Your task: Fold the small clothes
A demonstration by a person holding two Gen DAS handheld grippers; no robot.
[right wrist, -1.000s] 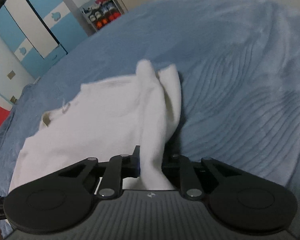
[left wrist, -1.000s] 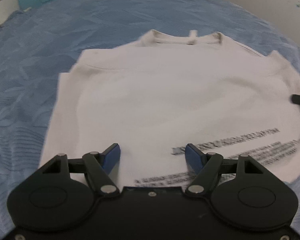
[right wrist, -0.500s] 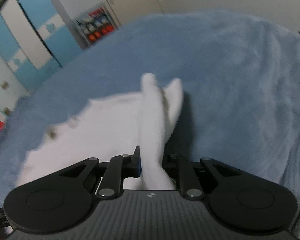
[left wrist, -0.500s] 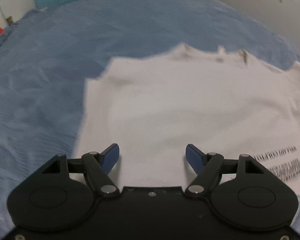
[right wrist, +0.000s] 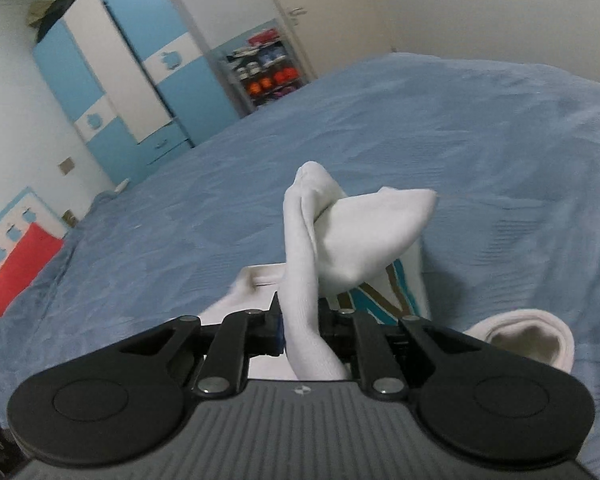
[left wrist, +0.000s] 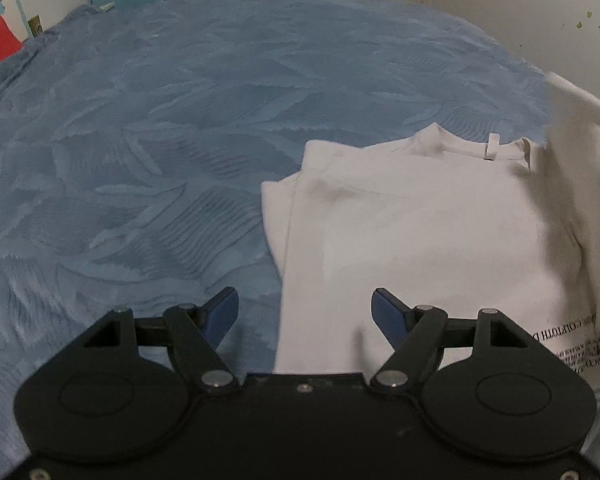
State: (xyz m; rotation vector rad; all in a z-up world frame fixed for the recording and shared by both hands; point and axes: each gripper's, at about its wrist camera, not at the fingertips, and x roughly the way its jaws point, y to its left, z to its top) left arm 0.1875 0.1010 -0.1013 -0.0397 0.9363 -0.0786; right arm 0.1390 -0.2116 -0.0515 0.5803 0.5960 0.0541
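Lying on a blue bedspread [left wrist: 180, 140], a white T-shirt [left wrist: 420, 240] is seen ahead and to the right of the left gripper [left wrist: 305, 306], whose jaws are spread wide and empty. Its far side is pinched and lifted by the nearer right gripper [right wrist: 300, 328]. Only the right wrist view shows the raised sleeve's printed underside.
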